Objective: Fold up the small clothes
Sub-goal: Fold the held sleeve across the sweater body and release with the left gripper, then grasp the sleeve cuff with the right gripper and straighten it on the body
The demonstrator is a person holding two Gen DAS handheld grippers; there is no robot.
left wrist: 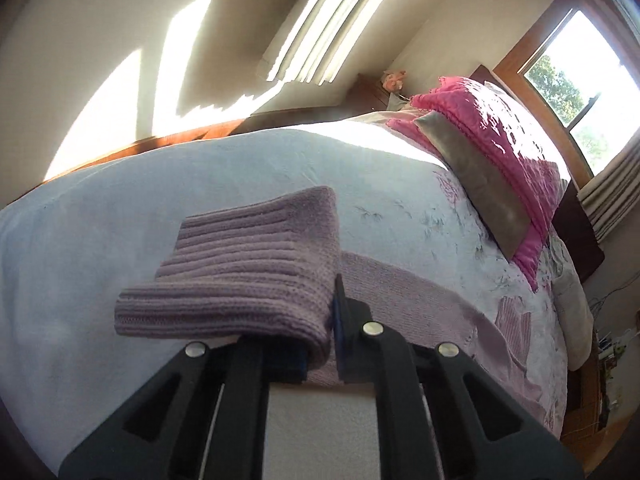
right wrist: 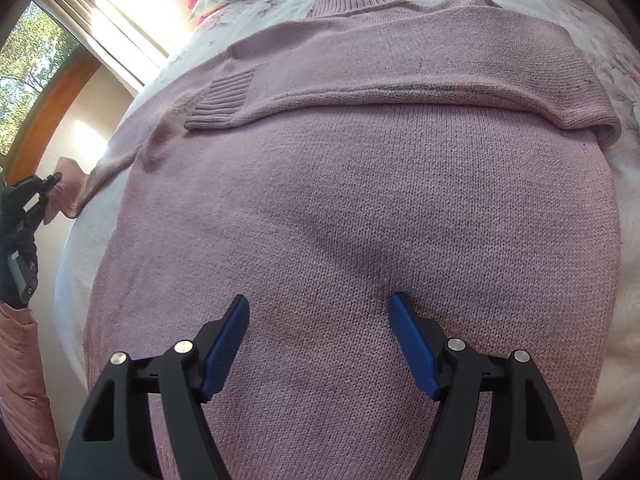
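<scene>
Gripping the ribbed hem (left wrist: 240, 276), left claw (left wrist: 320, 344) lifts it off the bed (left wrist: 80, 240) for folding. Right claw (right wrist: 320, 320), wide open and empty, presses the pink sweater (right wrist: 360, 200) flat.

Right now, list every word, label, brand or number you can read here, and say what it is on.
None can be read.
Pink sweater: plain knit, no tag showing.
Left tongs and right tongs: no markings visible.
Clutter beside the bed: too small and blurred to tell.
</scene>
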